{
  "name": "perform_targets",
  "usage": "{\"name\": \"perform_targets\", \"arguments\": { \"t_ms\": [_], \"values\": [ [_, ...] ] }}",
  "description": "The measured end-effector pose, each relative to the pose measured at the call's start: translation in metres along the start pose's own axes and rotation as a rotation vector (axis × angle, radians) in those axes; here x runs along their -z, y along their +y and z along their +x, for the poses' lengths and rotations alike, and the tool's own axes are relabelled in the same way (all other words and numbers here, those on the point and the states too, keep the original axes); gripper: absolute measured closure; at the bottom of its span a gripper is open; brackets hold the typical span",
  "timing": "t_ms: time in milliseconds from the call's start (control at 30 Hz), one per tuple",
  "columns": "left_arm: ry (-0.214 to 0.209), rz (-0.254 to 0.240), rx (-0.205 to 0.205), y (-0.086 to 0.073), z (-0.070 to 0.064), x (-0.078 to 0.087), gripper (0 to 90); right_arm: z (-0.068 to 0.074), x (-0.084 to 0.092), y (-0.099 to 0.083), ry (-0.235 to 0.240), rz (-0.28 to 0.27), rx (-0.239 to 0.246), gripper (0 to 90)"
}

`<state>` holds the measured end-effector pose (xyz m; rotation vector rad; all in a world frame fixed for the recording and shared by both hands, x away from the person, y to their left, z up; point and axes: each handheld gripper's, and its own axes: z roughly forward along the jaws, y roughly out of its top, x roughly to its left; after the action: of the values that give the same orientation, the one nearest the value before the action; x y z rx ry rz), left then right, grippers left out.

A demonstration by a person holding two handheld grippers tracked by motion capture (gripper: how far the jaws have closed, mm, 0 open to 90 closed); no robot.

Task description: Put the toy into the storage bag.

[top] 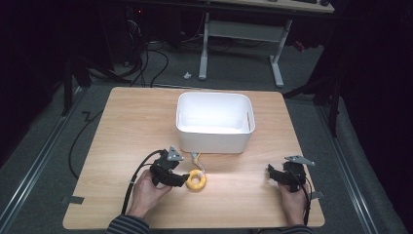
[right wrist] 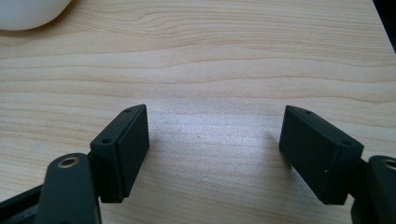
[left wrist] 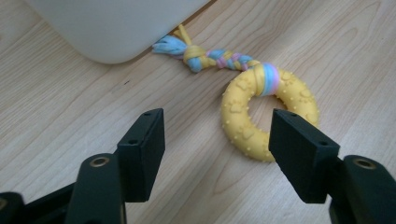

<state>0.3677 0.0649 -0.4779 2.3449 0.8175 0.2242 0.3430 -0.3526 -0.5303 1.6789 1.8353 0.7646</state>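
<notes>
Two grippers near white bin (top: pixel 214 139): left gripper (left wrist: pixel 217 135), jaws part-open, straddling yellow ring toy (left wrist: pixel 268 114) before bin; right gripper (right wrist: pixel 215 140) wide, empty, well right.

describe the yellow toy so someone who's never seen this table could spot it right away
Start at the white bin in the middle of the wooden table. Just in front of it, toward the person, by the left claw, lies a yellow ring toy. It is bumpy, with a pastel braided rope tail reaching the bin.
</notes>
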Motion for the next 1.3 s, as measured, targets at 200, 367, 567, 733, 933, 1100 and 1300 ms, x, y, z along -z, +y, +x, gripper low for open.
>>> {"name": "perform_targets", "arguments": {
  "t_ms": [200, 367, 567, 733, 933, 1100, 1300],
  "values": [
    [-0.021, 0.031, -0.018, 0.010, -0.005, -0.009, 39.6, 0.000, 0.000, 0.000, 0.000, 0.000, 0.000, 24.3],
    [-0.026, 0.067, -0.028, 0.013, -0.007, -0.017, 43.4, 0.000, 0.000, 0.000, 0.000, 0.000, 0.000, 24.3],
    [-0.047, 0.099, -0.019, 0.016, -0.008, -0.030, 40.7, 0.000, 0.000, 0.000, 0.000, 0.000, 0.000, 24.3],
    [-0.039, 0.122, -0.028, 0.018, -0.010, -0.038, 44.7, 0.000, 0.000, 0.000, 0.000, 0.000, 0.000, 24.3],
    [-0.027, 0.154, -0.046, 0.020, -0.012, -0.045, 49.7, 0.000, 0.000, 0.000, 0.000, 0.000, 0.000, 24.3],
    [-0.036, 0.160, -0.047, 0.020, -0.012, -0.046, 53.9, 0.000, 0.000, 0.000, 0.000, 0.000, 0.000, 24.3],
    [-0.021, 0.185, -0.057, 0.020, -0.013, -0.048, 58.4, 0.000, 0.000, 0.000, 0.000, 0.000, 0.000, 24.3]
  ]
}}
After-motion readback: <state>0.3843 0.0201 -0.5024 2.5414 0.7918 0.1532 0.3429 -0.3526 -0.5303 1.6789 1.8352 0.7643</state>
